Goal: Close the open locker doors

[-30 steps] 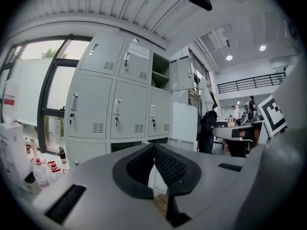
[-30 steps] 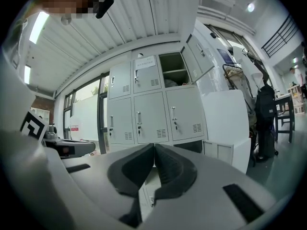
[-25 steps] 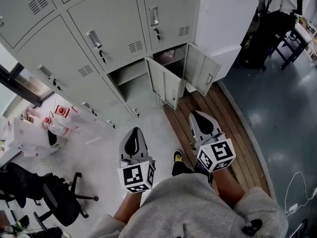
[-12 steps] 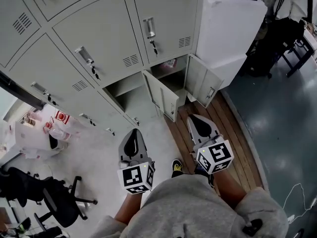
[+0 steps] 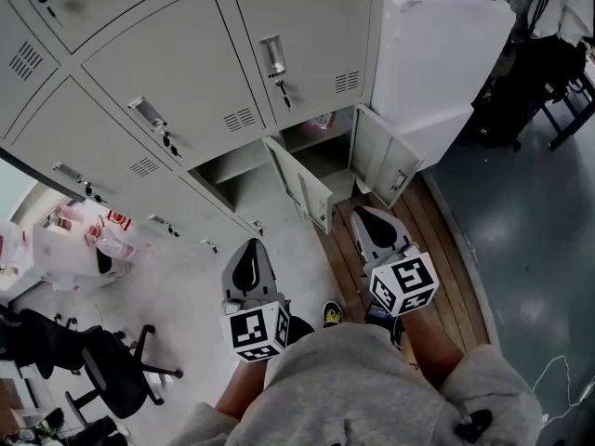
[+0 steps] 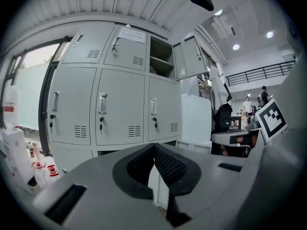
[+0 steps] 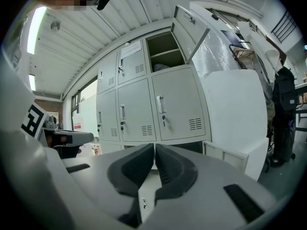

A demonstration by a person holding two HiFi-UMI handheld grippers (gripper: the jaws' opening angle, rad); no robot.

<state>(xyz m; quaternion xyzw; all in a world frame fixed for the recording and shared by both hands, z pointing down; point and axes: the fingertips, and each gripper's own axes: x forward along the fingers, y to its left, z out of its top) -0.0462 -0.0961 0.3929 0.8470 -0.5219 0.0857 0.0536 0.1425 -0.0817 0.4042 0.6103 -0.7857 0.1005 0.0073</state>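
A grey locker wall [image 5: 195,63] fills the upper head view. In its bottom row two doors stand open: the left door [image 5: 301,188] and the right door [image 5: 382,155], with empty-looking compartments [image 5: 244,171] behind them; something pink [image 5: 322,119] lies in the right one. A top-row locker door [image 7: 190,25] also hangs open, seen again as that upper door [image 6: 190,56] in the left gripper view. My left gripper [image 5: 249,245] and right gripper [image 5: 364,213] hover above the floor, short of the doors. Both are shut on nothing, as left gripper [image 6: 154,147] and right gripper [image 7: 154,146] show.
A white cabinet [image 5: 437,54] stands right of the lockers. A wooden floor strip [image 5: 418,249] lies under the right door. Bottles and white boxes [image 5: 88,240] sit at left, an office chair [image 5: 107,374] at lower left, dark bags and furniture [image 5: 544,72] at far right.
The lockers have slid down and left in the head view as the person steps closer. Both grippers stay shut and keep about the same place in view.
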